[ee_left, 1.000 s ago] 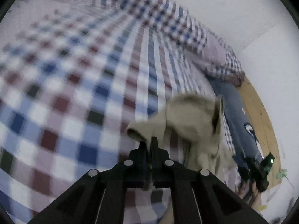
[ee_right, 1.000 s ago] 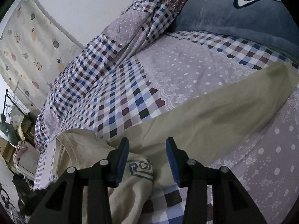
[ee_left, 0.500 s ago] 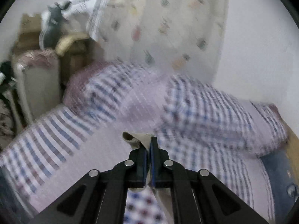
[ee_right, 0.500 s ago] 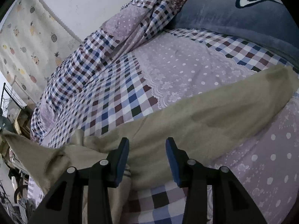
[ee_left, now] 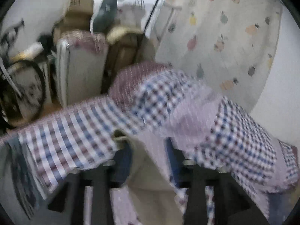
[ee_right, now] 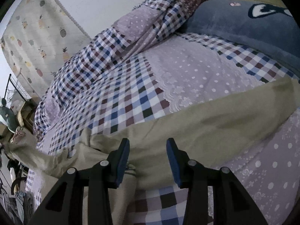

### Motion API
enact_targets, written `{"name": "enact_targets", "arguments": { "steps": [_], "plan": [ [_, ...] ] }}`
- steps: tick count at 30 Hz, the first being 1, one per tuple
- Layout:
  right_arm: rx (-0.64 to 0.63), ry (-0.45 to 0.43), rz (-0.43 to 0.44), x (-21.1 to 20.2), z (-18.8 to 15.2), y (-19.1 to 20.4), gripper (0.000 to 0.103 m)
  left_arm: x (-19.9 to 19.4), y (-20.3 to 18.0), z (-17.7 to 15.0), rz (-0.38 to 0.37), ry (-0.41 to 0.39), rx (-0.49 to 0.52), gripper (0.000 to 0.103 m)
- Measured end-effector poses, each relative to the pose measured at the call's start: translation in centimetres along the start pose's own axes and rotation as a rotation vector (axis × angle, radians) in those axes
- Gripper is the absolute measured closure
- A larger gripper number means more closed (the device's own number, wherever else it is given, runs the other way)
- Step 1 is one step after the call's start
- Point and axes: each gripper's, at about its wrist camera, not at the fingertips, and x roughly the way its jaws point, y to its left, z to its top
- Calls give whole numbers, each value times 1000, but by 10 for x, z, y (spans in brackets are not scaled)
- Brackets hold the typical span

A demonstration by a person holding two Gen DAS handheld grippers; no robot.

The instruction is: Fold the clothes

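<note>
A beige garment (ee_right: pixel 215 123) lies in a long band across the checked bed cover (ee_right: pixel 131 97). Its left end (ee_right: pixel 24 150) is pulled up off the bed toward the left edge of the right wrist view. My right gripper (ee_right: pixel 148 150) hovers open just above the garment's near edge, with nothing between its blue pads. The left wrist view is blurred; my left gripper (ee_left: pixel 148 153) has its fingers spread apart, and a strip of the beige garment (ee_left: pixel 150 178) runs loosely between them.
A bunched checked quilt (ee_right: pixel 112 52) lies along the far side of the bed, with a blue pillow (ee_right: pixel 243 28) at the head. A fruit-print curtain (ee_left: pixel 225 28) hangs on the wall. Boxes and a padded white panel (ee_left: pixel 80 71) stand beyond the foot of the bed.
My left gripper swung up and away with a corner of the garment, lifting that end off the bed, and its fingers have now parted. The right gripper barely moved.
</note>
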Motion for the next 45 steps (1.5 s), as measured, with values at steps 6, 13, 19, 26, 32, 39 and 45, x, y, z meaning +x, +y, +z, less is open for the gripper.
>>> {"name": "enact_targets", "arguments": {
  "steps": [6,13,19,26,32,39,45],
  "plan": [
    [-46,-27,45,-16,0,21,58,-36,19,-79,-99,90,106,27],
    [-129,-55,132,-50,-11,58,58,-109,21,-189,-169,162,329,27],
    [-258,-100,237,-89,-24,90,58,-191,15,-275,-364,209,365,24],
    [-452,-80,303,-131,-89,126,58,-215,31,-389,-484,429,351,24],
    [-495,-56,342,-161,-144,123,58,-199,50,-450,-482,582,347,29],
    [-444,-54,299,-176,-165,80,58,-212,45,-477,-467,617,503,32],
    [-370,-82,191,-196,-163,38,58,-219,44,-494,-431,648,589,61]
  ]
}}
